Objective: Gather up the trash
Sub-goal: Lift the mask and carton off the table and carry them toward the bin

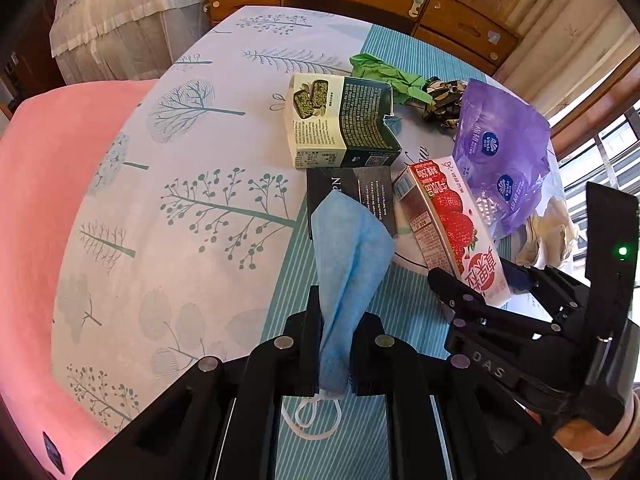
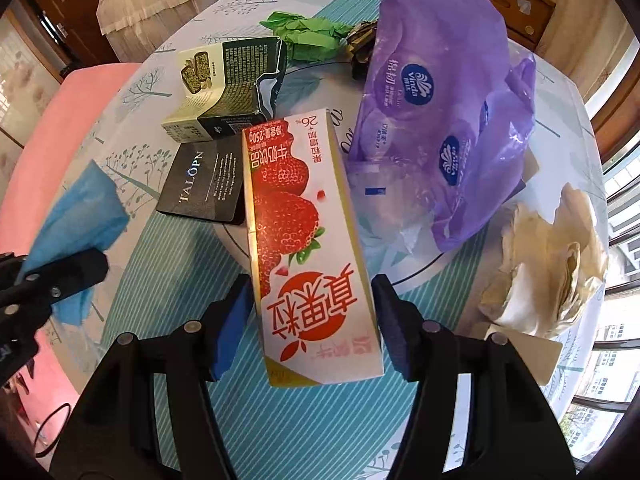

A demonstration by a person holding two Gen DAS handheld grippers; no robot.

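Trash lies in a loose group on a round table covered with a smooth cloth printed with trees and fine teal stripes. The left gripper has its two black fingers pressed together on a blue face mask. The mask is of soft, fibrous fabric, gathered into a long fold that widens above the fingers, and its white elastic loop hangs below them. The mask is lifted off the cloth.

The right gripper stands with its jaws half spread on both sides of a strawberry milk carton, a long rectangular box of glossy printed card, white and red. The blue pads are just beside its long sides. On the left a thin gap shows, so I cannot tell whether they press on it. The carton lies flat on the table.

Beyond the carton lies a flat black card sleeve with matte surface and pale letters. Behind it stands a torn snack box, cream and dark green, its open end ragged. Further back are a crumpled green paper and a small dark crumpled wrapper. At the right is a purple plastic tissue bag, thin, shiny and wrinkled, and near it a crushed beige paper, dry and creased.
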